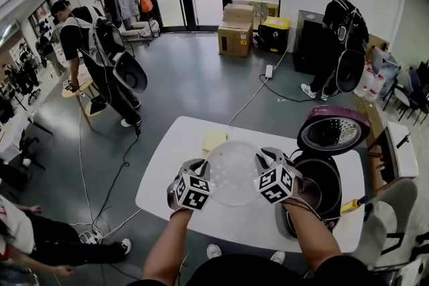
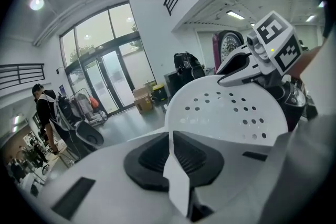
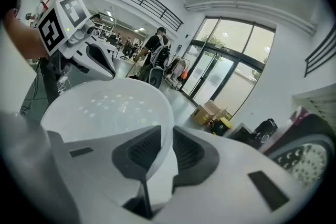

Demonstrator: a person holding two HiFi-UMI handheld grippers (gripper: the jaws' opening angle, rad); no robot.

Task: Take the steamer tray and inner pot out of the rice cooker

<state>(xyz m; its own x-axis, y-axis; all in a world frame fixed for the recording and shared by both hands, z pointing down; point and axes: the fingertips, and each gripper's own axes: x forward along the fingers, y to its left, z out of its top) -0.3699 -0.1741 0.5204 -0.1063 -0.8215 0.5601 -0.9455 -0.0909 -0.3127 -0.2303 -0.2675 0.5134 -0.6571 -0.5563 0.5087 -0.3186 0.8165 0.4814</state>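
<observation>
A round white steamer tray (image 1: 233, 172) with small holes hangs over the white table (image 1: 167, 174), left of the rice cooker (image 1: 320, 177). My left gripper (image 1: 206, 171) is shut on its left rim and my right gripper (image 1: 258, 167) is shut on its right rim. In the left gripper view the tray (image 2: 228, 110) rises from between the black pads (image 2: 149, 157), its rim pinched there. The right gripper view shows the tray (image 3: 107, 107) clamped the same way. The cooker's purple lid (image 1: 333, 130) stands open. Its dark inner pot (image 1: 322, 185) sits inside.
A yellow cloth (image 1: 214, 140) lies on the table behind the tray. A yellow-handled tool (image 1: 354, 204) lies at the table's right edge. People stand on the grey floor at the back left (image 1: 100, 57) and back right (image 1: 342, 43). Cardboard boxes (image 1: 236, 30) sit near the doors.
</observation>
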